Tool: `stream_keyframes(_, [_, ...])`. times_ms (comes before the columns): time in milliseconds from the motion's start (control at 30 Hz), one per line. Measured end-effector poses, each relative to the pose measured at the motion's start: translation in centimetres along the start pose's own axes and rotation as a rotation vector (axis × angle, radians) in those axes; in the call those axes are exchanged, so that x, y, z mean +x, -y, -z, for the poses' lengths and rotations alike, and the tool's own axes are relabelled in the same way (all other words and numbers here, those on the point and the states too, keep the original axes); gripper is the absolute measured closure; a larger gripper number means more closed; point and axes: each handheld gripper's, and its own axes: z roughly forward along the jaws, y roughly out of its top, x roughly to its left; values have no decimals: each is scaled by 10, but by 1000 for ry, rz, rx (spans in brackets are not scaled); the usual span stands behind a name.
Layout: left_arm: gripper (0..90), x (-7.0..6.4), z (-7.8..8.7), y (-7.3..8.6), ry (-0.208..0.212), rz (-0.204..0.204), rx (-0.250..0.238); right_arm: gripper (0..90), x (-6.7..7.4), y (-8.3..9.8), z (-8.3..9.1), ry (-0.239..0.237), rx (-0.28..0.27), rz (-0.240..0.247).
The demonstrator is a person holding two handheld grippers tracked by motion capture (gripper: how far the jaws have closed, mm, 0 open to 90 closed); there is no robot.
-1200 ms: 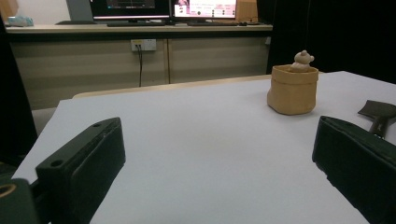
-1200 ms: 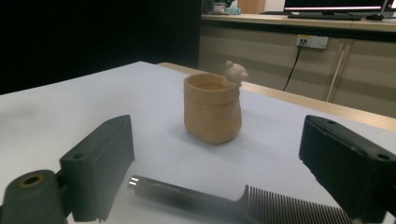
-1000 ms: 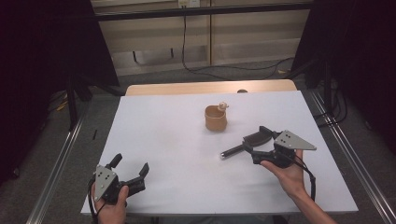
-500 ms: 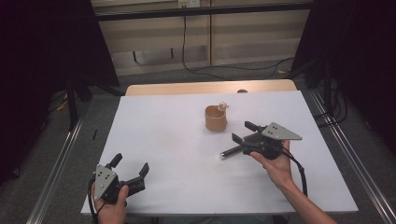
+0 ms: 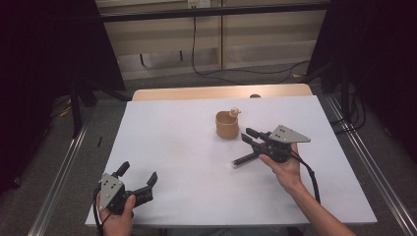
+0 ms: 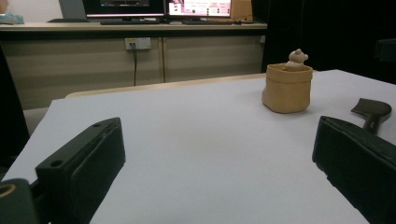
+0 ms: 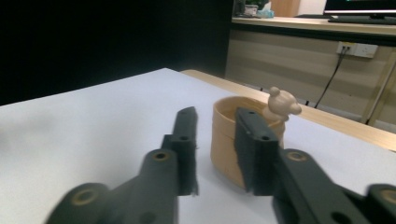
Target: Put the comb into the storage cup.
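Observation:
A tan cup (image 5: 226,125) stands right of the middle of the white table top (image 5: 177,142), with a small bear figure (image 5: 235,111) at its far rim. My right gripper (image 5: 251,135) hovers just right of the cup, open with nothing between its jaws. In the right gripper view the cup (image 7: 224,140) and bear (image 7: 280,104) stand right behind the open gripper (image 7: 217,122). A black tool (image 5: 245,159) lies on the table below that gripper. My left gripper (image 5: 138,174) rests open at the near left corner. From the left gripper (image 6: 222,140) I see cup (image 6: 286,88) and tool (image 6: 372,110) far off.
A wooden table edge (image 5: 221,92) runs behind the white top. Metal rails (image 5: 59,182) flank the table on both sides. A cable (image 5: 310,177) trails from the right gripper along the forearm. Broad bare surface lies between the two grippers.
My right gripper has moved left and forward, from right of the black tool to close beside the cup. The left gripper, cup and tool have stayed put.

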Motion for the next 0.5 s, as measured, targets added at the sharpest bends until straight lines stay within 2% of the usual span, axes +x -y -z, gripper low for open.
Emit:
stream_keyframes(100, [26, 0, 0, 0, 3, 5, 2, 850, 1, 0, -3, -24, 9, 8])
stream_keyframes(167, [26, 1, 0, 0, -2, 1, 1, 891, 1, 0, -5, -42, 22, 7])
stream_keyframes(300, [26, 1, 0, 0, -2, 4, -3, 900, 1, 1, -10, -61, 50, -1])
stream_keyframes(500, [26, 1, 0, 0, -1, -3, -4, 900, -4, -1, -13, -65, 89, -13])
